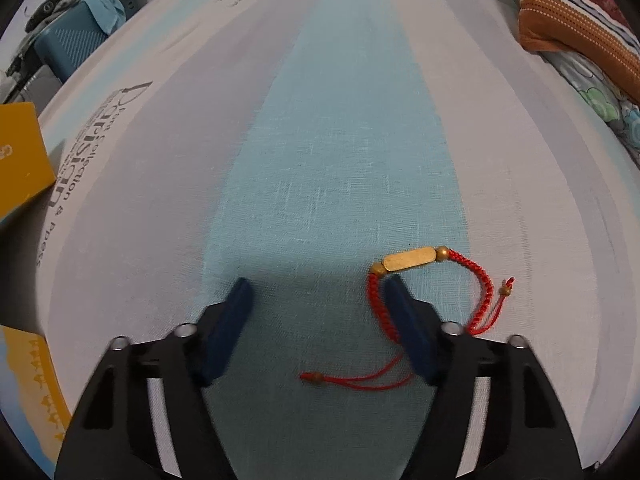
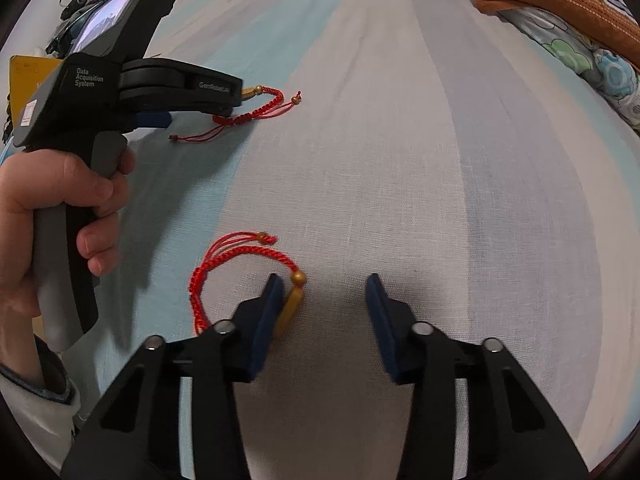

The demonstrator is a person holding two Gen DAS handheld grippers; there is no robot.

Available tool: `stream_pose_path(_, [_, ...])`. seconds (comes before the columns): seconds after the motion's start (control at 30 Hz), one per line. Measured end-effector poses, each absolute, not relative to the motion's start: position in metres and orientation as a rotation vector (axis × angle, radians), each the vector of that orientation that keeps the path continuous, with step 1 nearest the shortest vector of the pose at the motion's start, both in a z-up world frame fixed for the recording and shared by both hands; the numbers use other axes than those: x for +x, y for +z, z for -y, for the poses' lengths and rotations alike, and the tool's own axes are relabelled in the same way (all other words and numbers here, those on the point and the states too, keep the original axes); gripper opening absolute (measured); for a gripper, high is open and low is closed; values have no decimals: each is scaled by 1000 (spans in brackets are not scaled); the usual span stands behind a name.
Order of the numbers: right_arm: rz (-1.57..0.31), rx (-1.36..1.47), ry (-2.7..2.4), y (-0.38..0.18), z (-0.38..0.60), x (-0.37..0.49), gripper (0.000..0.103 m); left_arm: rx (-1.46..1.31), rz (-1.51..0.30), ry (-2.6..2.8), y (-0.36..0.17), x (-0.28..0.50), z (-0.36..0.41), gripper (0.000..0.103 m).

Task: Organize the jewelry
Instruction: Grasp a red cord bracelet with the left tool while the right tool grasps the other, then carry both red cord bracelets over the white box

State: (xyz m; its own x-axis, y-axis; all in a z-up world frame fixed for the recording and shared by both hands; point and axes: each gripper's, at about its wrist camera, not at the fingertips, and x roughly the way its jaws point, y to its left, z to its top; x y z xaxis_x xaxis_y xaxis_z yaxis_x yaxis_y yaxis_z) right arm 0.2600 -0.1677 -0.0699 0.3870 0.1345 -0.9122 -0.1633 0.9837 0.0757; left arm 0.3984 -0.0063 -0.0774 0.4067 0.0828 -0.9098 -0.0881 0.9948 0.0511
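A red braided bracelet with a gold bar [image 1: 409, 258] lies on the striped cloth in the left wrist view. My left gripper [image 1: 318, 290] is open and empty; its right finger [image 1: 404, 320] rests inside the bracelet's loop. The same bracelet [image 2: 264, 110] shows in the right wrist view beside the left gripper's body [image 2: 160, 88]. A second red bracelet with a gold bar [image 2: 240, 268] lies near my right gripper [image 2: 324, 286], which is open and empty. Its left finger [image 2: 268, 312] covers part of that bracelet's gold bar.
The striped blue, white and grey cloth [image 1: 340, 140] covers the surface. A yellow box [image 1: 20, 156] sits at the left edge, a teal case [image 1: 68, 48] behind it. Patterned pillows [image 1: 580, 32] lie at the far right, also in the right wrist view [image 2: 560, 4].
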Motion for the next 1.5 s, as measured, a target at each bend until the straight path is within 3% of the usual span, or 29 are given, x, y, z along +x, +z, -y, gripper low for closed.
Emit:
stream_pose_path(0.13, [-1161,-28,195,-69,168,259,19,4,-1150,103,-76,395,6,36])
stream_pose_path(0.33, [-1160,-20,191,-70,169,259,10,2,-1155,105,-74,394,4,4])
stream_pose_path(0.4, [-1152,-20,187,-69,169,258,6,3,-1152,99,-72,393,3,3])
stream_pose_path(0.9, [-1066,-23,146,-59,180,256,6,-29,-1131,61,-54,376,-2,3])
stream_pose_path(1.5, [-969,34,85,-18,192,231,6,-21,-1069,-4,-2,288,-4,3])
